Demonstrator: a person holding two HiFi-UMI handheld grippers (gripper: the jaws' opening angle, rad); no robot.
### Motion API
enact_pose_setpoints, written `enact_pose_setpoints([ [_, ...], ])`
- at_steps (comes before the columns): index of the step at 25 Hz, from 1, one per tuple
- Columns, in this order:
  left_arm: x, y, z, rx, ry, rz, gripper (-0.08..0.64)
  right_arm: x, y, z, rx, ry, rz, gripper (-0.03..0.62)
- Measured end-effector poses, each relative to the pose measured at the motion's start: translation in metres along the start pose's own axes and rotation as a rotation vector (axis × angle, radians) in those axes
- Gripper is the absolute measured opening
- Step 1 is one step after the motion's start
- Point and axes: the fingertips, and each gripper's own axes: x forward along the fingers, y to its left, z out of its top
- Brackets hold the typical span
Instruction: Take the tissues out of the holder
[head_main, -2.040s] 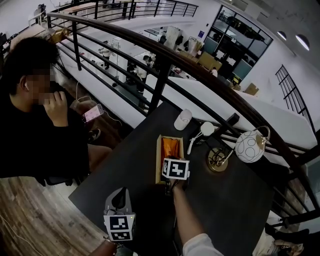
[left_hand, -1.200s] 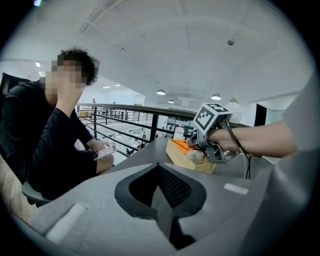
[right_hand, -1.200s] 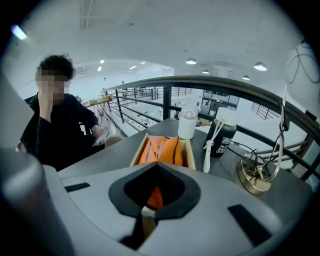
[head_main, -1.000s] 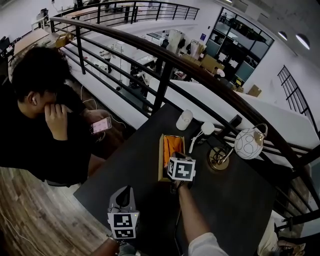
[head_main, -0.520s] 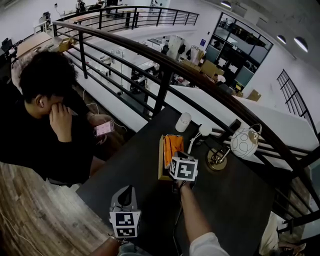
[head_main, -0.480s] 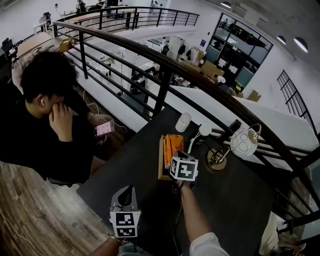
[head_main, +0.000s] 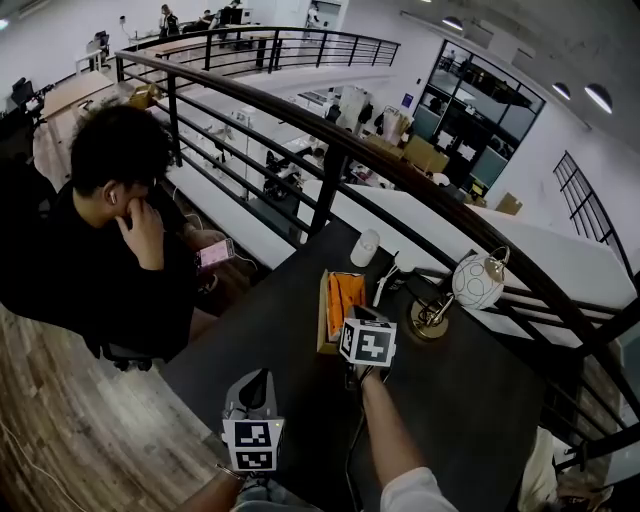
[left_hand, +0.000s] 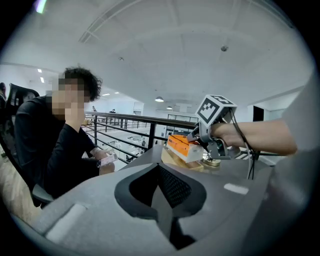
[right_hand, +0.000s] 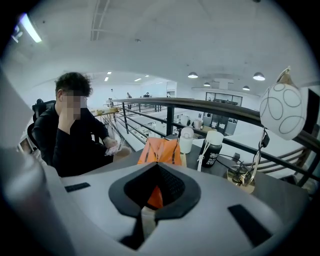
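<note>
The orange tissue pack (right_hand: 159, 151) should be pulled straight up and slowly, so it is not caught on the wooden holder (head_main: 322, 335). The grip should be kept tight. The holder should not be tipped over on the desk (head_main: 480, 400).

The right claw (right_hand: 151, 206) is clenched on the near end of the pack. The pack is tilted, with its near end lifted and its far end low over the holder. The left claw (left_hand: 166, 217) is closed with nothing in it. It is held well apart from the pack, nearer the person's body.
</note>
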Motion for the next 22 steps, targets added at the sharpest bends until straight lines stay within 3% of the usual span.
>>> enact_pose_setpoints([
  [22,-0.048,0.041,-0.016,-0.035,-0.003,0.109,0.008,-0.006,0.098,-0.022,-0.055,0.013,0.158,0.008],
])
